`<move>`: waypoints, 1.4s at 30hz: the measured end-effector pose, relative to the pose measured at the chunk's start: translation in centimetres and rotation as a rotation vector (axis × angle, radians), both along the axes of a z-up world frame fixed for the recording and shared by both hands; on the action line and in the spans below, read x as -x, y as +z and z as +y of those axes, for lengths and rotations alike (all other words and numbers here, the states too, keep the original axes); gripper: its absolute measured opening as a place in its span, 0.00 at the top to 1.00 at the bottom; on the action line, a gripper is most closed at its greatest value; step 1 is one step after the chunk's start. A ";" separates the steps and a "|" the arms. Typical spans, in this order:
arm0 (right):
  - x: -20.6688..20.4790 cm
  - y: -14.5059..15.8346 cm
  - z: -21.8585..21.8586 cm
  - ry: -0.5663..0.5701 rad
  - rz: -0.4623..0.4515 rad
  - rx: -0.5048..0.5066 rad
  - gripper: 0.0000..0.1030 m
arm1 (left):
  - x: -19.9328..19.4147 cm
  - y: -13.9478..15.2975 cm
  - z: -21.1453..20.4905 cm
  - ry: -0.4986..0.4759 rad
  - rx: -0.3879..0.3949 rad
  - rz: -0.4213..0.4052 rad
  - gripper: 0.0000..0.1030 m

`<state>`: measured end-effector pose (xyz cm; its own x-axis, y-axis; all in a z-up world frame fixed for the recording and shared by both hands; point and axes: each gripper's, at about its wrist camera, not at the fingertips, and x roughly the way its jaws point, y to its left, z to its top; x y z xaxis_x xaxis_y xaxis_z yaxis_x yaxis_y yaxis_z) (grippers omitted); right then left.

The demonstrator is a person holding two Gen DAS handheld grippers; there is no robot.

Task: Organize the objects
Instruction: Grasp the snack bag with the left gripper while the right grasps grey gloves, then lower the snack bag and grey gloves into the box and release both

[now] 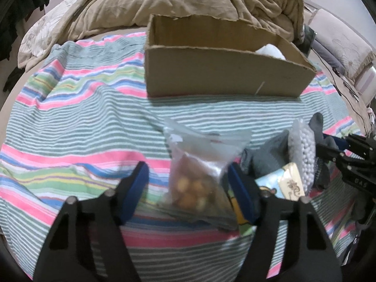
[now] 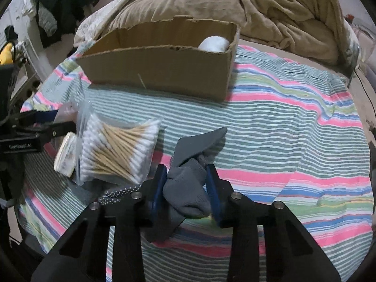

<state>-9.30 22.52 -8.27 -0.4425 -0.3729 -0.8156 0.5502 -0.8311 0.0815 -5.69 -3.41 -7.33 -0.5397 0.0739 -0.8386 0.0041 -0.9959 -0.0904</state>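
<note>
My right gripper (image 2: 186,189) is clamped on a gray sock (image 2: 188,188), blue pads squeezing the bunched middle w/ the toe end flopping up and fwd past the tips and the rest sagging below. My left gripper (image 1: 188,188) is spread wide around a clear zip bag of nuts (image 1: 199,176), one pad each side. Can't tell if the right pad is touching the plastic, the left one def isn't.

The thing that matters imo: the cardboard box (image 2: 159,70) sits straight ahead of both grippers, well apart across the striped sheet (image 2: 293,141). Its long axis runs left-right across my view, open top, near wall facing me. From the right wrist cam it's ahead and a bit to the left, so the sock arm prob goes up, fwd and over that wall. Something white and soft-looking (image 2: 215,43) is already in the right-hand end, so plenty of room left.

Textures: sock is soft knit, limp, will drape. Nut bag is crinkly, slippery film w/ lumpy tan contents in the bottom half. Just left of the sock is a bag of cotton swabs (image 2: 115,150), wooden sticks, white tips, lying flat. Beside that is a small cream packet (image 2: 65,155). Box edges are ragged, torn corrugated. Rumpled tan blanket (image 2: 270,7) behind it.
</note>
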 end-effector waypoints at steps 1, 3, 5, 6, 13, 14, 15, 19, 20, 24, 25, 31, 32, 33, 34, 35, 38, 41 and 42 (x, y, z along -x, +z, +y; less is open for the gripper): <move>-0.1 0.1 -0.1 0.003 0.003 0.000 0.69 | -0.1 0.0 0.1 -0.008 -0.002 0.004 0.44; -0.1 0.1 -0.1 0.009 0.002 0.005 0.71 | -0.3 0.0 0.3 -0.019 -0.008 0.006 0.48; -0.2 0.3 0.0 0.014 -0.002 0.015 0.72 | -0.5 0.1 0.4 -0.023 -0.012 0.011 0.53; -0.2 0.4 0.1 0.020 -0.009 0.029 0.72 | -0.7 0.2 0.4 -0.021 -0.017 0.019 0.55; -0.3 2.0 1.0 0.018 0.001 0.086 0.73 | -1.0 1.0 -0.1 -0.003 -0.033 0.060 0.59; -0.3 2.4 1.1 0.018 0.006 0.095 0.73 | -1.0 1.0 0.0 -0.004 -0.029 0.063 0.60; -0.3 2.8 1.2 0.017 0.011 0.105 0.73 | -1.0 1.1 0.0 -0.005 -0.027 0.066 0.60; -0.2 4.1 1.6 0.008 0.038 0.121 0.73 | -1.0 1.4 0.0 -0.005 -0.032 0.077 0.61; -0.1 4.4 1.7 0.007 0.046 0.127 0.73 | -1.0 1.5 -0.1 -0.003 -0.034 0.079 0.61; 0.0 5.6 2.1 0.006 0.070 0.141 0.73 | -1.3 2.5 -0.3 -0.001 -0.045 0.098 0.61; 0.1 6.0 2.2 0.006 0.080 0.143 0.73 | -1.3 2.8 -0.3 0.000 -0.043 0.104 0.61; 0.5 8.3 2.1 0.012 0.134 0.161 0.73 | -1.3 4.9 -0.6 -0.001 -0.046 0.153 0.61; 0.6 8.7 2.0 0.015 0.143 0.163 0.73 | -1.2 5.2 -0.6 0.000 -0.045 0.159 0.61; 0.7 9.0 1.9 0.018 0.152 0.165 0.73 | -1.1 5.5 -0.6 0.001 -0.044 0.167 0.61; 0.7 9.3 1.8 0.020 0.160 0.167 0.73 | -1.1 5.7 -0.7 -0.001 -0.044 0.172 0.61; 0.8 9.7 1.6 0.024 0.168 0.170 0.73 | -0.9 6.0 -0.7 -0.001 -0.043 0.178 0.61; 1.0 10.4 1.2 0.035 0.187 0.171 0.73 | -0.6 6.8 -0.9 -0.005 -0.044 0.197 0.61; 1.3 11.0 0.7 0.044 0.202 0.174 0.73 | -0.2 7.6 -0.9 -0.009 -0.040 0.215 0.61; 1.4 11.2 0.6 0.047 0.206 0.174 0.73 | 0.0 7.8 -1.0 -0.008 -0.040 0.220 0.61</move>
